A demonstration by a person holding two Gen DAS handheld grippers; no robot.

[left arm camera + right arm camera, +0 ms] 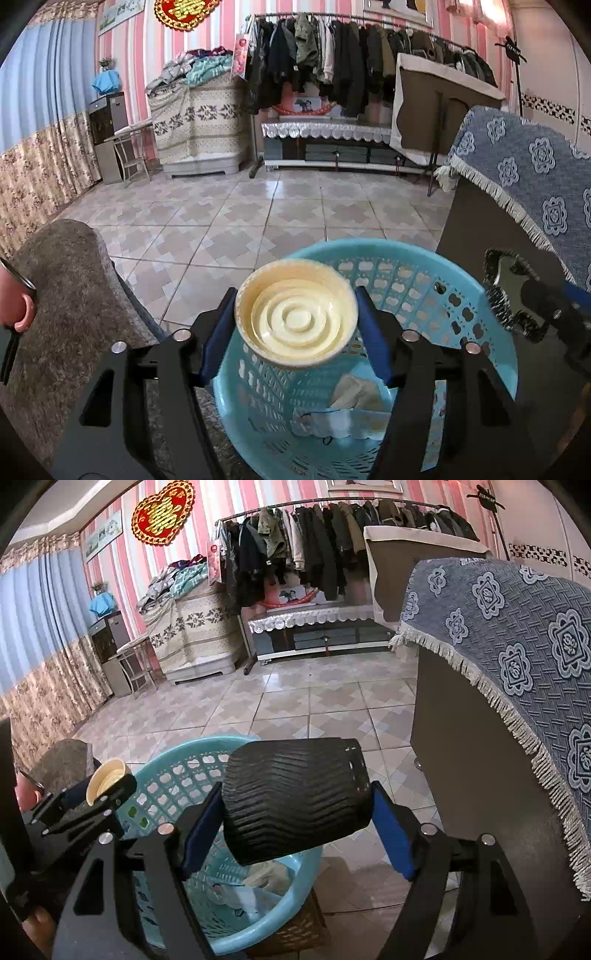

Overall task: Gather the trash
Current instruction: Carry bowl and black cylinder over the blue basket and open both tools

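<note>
You have crumpled paper [354,393] already lying in the blue basket [424,273], while your left gripper [295,325] stands wide around a cream cup [295,314] above it and your right gripper [295,819] clasps a black ribbed cup [295,797], both not yet dropped.

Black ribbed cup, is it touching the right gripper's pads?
Touching. The right wrist view shows the black ribbed cup lying sideways between the right gripper's blue pads, both pressed against its ends, hanging above the blue basket.
</note>
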